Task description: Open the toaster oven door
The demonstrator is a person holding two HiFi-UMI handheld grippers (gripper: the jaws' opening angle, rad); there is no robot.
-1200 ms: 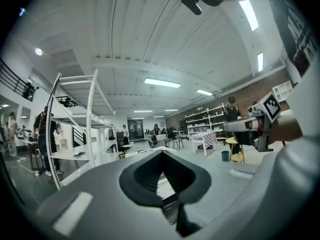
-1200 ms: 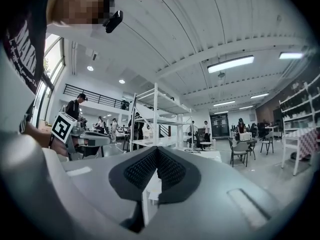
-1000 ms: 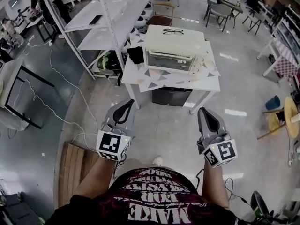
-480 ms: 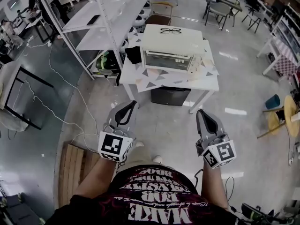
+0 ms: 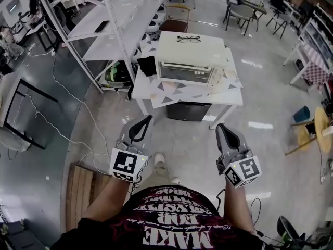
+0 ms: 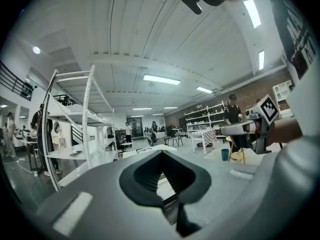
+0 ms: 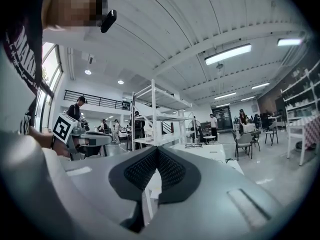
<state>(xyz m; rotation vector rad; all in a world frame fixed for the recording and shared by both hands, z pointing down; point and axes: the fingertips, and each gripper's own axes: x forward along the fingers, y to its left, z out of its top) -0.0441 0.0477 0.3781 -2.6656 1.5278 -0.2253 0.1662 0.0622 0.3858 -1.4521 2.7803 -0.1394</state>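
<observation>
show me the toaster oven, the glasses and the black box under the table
toaster oven (image 5: 186, 73), head view, on its glass door
glasses (image 5: 188, 38), head view, on the bridge
black box (image 5: 188, 112), head view, on its front face

**Materials and Surface Finish**

The toaster oven (image 5: 188, 51) has a matt cream casing. Its door (image 5: 184, 73) is a glossy, clear pane. The table (image 5: 231, 95) has a smooth white top. The floor (image 5: 197, 139) is polished and reflects the ceiling lights. The left gripper (image 5: 148, 120) and right gripper (image 5: 220, 127) have matt grey plastic shells. Their pads (image 6: 146, 176) are dark, ribbed and rubber-like. The pallet (image 5: 83, 184) is bare slatted wood. The shelving rack (image 5: 117, 20) is white-painted metal.
</observation>
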